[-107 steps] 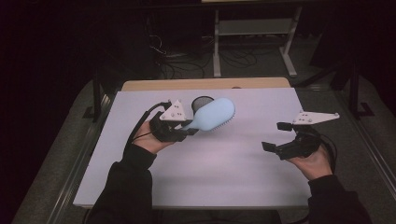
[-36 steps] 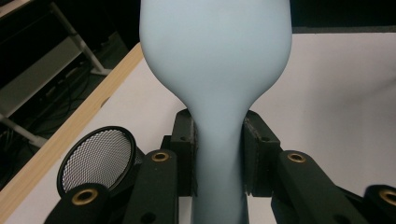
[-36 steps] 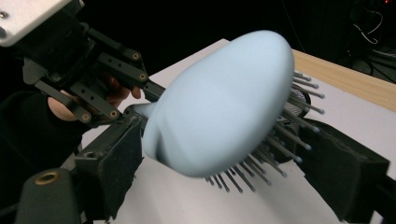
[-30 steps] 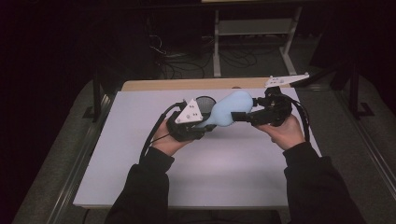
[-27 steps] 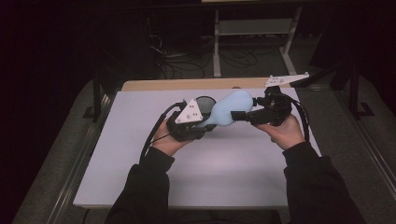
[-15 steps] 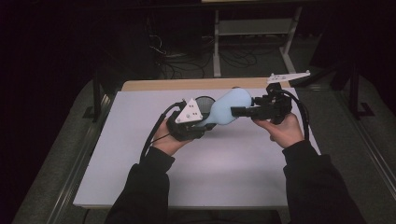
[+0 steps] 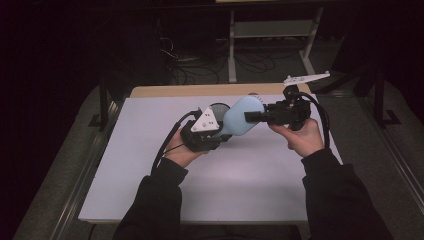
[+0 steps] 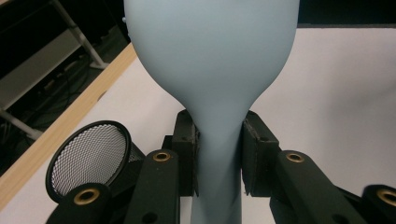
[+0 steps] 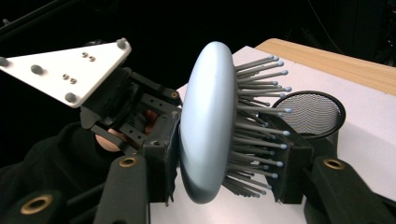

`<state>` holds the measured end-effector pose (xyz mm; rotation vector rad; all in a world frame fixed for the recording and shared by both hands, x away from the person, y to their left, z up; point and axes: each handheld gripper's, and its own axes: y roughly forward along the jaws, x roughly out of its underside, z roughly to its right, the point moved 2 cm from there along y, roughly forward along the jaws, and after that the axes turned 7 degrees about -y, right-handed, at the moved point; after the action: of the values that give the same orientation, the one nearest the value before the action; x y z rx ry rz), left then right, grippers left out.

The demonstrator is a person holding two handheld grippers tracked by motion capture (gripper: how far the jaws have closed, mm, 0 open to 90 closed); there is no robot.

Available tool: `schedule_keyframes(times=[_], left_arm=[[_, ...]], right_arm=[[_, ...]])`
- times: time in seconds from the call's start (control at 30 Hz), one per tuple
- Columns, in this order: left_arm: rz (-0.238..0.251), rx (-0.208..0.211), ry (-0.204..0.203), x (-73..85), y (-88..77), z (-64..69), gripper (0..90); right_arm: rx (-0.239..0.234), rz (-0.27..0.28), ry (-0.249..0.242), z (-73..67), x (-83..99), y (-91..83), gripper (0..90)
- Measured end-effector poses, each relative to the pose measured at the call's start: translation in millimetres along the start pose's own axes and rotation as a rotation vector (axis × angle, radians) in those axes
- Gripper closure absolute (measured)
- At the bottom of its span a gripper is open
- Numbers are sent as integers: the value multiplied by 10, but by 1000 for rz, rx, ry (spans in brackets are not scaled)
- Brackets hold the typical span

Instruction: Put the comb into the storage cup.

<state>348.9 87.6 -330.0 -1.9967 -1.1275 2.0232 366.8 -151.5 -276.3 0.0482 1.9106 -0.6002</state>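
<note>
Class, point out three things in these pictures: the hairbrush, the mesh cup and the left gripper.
hairbrush [image 9: 208,126], right gripper view, smooth pale blue back.
mesh cup [image 8: 88,156], left gripper view, mesh wall.
left gripper [image 8: 218,156], left gripper view, between its fingertips at the handle.

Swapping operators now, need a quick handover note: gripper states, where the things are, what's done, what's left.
Left gripper: shut on the handle of the light blue hairbrush, held above the white table.
Right gripper: its jaws have just been closing across the brush head, one pad on the smooth back, the other against the bristles.
Black mesh cup: standing on the table behind the left gripper, near the far wooden edge.
Done: brush lifted and taken in both grippers.
Left: probably hand it over to the right gripper, then perhaps set it in the cup.
</note>
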Motion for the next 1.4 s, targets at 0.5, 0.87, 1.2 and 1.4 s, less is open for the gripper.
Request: schedule_keyframes(times=[0.5, 0.87, 1.2, 1.4], left_arm=[[35, 73, -100, 48, 16, -46, 705], [85, 202, -228, 161, -33, -175, 636], [96, 214, -245, 176, -81, -196, 515], [119, 204, -282, 224, -154, -251, 390]], right_arm=[[-2, -14, -25, -97, -118, 61, 555], [6, -26, -36, -131, -190, 49, 566], [27, -24, -39, -121, -240, 18, 564], [49, -23, -36, -93, -267, -28, 564]])
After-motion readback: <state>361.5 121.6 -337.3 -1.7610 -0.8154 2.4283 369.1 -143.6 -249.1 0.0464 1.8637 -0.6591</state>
